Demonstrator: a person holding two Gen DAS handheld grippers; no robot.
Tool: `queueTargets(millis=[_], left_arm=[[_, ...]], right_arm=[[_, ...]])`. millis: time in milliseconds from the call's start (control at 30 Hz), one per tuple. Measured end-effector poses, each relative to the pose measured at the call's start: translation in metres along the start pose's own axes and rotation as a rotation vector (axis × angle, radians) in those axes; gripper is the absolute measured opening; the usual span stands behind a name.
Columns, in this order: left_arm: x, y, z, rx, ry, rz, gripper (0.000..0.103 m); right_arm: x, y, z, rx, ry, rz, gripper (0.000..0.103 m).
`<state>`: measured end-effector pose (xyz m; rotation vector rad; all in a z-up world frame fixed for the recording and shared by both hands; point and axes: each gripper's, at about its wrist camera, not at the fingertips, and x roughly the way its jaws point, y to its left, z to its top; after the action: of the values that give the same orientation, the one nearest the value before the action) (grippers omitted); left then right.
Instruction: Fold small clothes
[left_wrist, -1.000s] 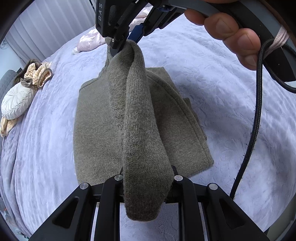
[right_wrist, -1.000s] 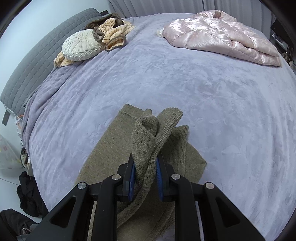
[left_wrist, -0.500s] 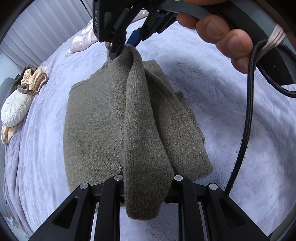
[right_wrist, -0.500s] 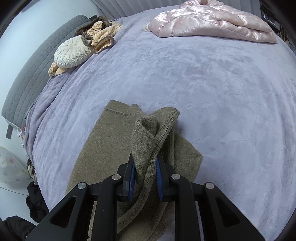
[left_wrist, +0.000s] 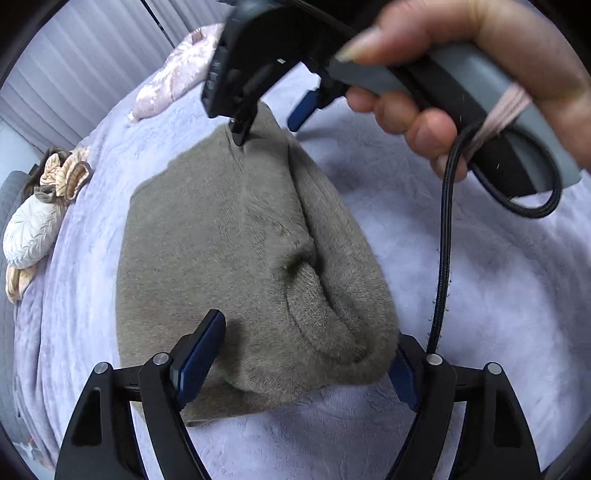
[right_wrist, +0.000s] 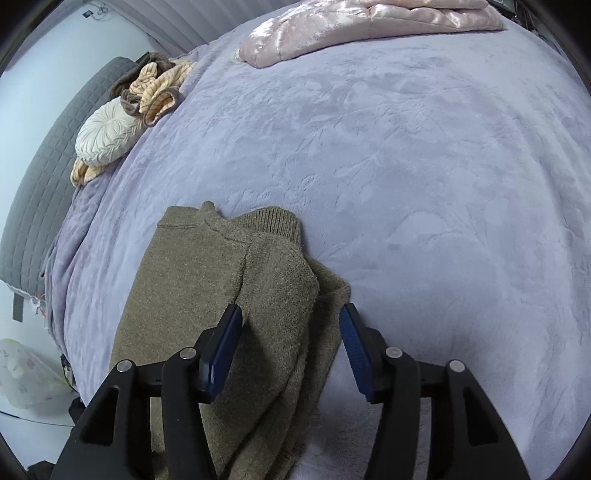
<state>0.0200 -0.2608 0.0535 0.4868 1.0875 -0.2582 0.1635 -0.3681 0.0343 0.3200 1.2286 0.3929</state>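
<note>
I can read no lettering anywhere; the marking on the side of the right gripper's body is too blurred in my left wrist view to make out.

Around the work I see a lilac plush blanket (right_wrist: 424, 177) covering the bed, a pink satin quilt (right_wrist: 369, 26) bunched at the far edge, a round white cushion (right_wrist: 105, 133) with a striped peach and brown garment (right_wrist: 155, 88) beside it, and a grey quilted headboard (right_wrist: 40, 181) on the left. A black cable (left_wrist: 443, 240) hangs down from the handle in the person's hand (left_wrist: 436, 77), crossing the right part of my left view.

The olive knitted sweater (left_wrist: 221, 251) lies on the blanket, folded, with a thick roll along its right side. My left gripper (left_wrist: 306, 350) is wide open, fingers straddling the near end of that roll, gripping nothing. My right gripper (right_wrist: 291, 347) is also spread wide, its left finger above the sweater, its right finger over the blanket, holding nothing.
</note>
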Motion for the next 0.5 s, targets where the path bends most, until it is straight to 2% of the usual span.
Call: queueTargets(millis=[100, 200, 300, 400, 467, 500], left_arm=[[-0.023, 0.013, -0.011, -0.003, -0.055, -0.055, 0.082], [-0.041, 0.039, -0.027, -0.053, -0.100, -0.123, 0.082], [-0.044, 0.080, -0.040, -0.163, -0.119, -0.209, 0.082], [-0.038, 0.121, -0.046, -0.315, -0.111, -0.265, 0.082], [-0.037, 0.142, -0.048, -0.388, -0.133, -0.334, 0.082], [-0.036, 0.148, -0.048, -0.405, -0.141, -0.359, 0.082]], right_arm=[[-0.029, -0.001, -0.013, 0.017, -0.050, 0.035, 0.059], [-0.050, 0.009, -0.035, -0.012, -0.068, 0.046, 0.066], [-0.059, 0.027, -0.061, -0.069, -0.066, 0.038, 0.069], [-0.068, 0.048, -0.079, -0.107, -0.110, 0.048, 0.069], [-0.075, 0.058, -0.085, -0.107, -0.153, 0.103, 0.069], [-0.074, 0.063, -0.088, -0.095, -0.154, 0.168, 0.069]])
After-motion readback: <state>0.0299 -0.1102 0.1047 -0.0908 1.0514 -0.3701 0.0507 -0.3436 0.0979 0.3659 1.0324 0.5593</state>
